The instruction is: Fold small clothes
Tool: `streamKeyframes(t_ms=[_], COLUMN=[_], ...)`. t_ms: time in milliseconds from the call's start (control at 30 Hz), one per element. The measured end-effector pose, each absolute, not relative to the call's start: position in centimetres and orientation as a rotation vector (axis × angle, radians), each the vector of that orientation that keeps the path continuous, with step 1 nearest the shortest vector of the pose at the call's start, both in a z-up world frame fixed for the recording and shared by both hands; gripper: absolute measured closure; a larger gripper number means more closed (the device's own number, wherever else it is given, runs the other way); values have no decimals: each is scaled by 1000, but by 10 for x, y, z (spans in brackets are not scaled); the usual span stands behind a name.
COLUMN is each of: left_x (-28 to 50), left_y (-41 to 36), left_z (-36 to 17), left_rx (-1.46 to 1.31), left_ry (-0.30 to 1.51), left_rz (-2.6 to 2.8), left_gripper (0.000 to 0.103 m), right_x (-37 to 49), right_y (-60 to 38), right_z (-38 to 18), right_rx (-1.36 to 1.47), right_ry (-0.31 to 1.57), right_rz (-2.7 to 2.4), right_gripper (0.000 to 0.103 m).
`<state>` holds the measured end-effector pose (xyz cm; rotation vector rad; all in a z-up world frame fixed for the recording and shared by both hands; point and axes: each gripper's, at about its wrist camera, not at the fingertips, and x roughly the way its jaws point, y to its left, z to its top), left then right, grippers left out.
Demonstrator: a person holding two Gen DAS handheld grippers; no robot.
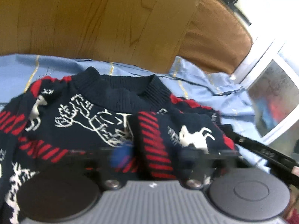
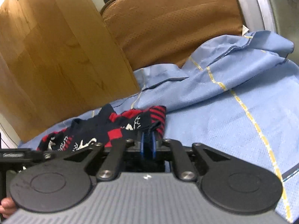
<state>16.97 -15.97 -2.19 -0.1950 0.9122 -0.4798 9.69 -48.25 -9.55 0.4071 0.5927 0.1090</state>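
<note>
Navy knit sweater (image 1: 104,115), red stripe bands and white animal and tree figures, lies across the lower half of the left wrist view, ribbed collar toward the top of the frame. It rests on a light blue sheet (image 1: 196,85) with thin yellow lines, spread over what looks like a bed.

Left gripper (image 1: 142,158): blurred, low centre of the frame, pressed into the knit. A blue pad shows just left of a raised fold of red-striped fabric. Jaws narrow, closed on that fold of the sweater.

Right gripper (image 2: 147,147): sharp in the right wrist view, centre of the frame. Two blue pads (image 2: 143,147) stand close together with dark navy cloth pinched between them. Jaws narrow, holding an edge of the sweater (image 2: 115,130), which bunches up and away to the left of the jaws.

A black bar of the other gripper crosses the lower right of the left wrist view; the same shows at the left edge of the right wrist view.

Behind the sheet: wooden board (image 2: 56,56) in the upper left, brown cushion (image 2: 168,18) in the upper centre. Fingertip of a hand (image 2: 6,207) at lower left edge.
</note>
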Motion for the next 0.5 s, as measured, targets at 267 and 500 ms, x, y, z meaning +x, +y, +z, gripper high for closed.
streamKeyframes(t_ms=[267,500], left_x=[176,166], left_y=[-100,-106], left_z=[-2,-12], left_rx=[-219,-143], left_ry=[854,875], left_rz=[-314,-329], left_gripper=[91,61], right_x=[76,72], right_y=[-469,-425], right_z=[-80,-84], right_rx=[356,55], right_ry=[418,449], right_rz=[188,255], right_gripper=[59,59])
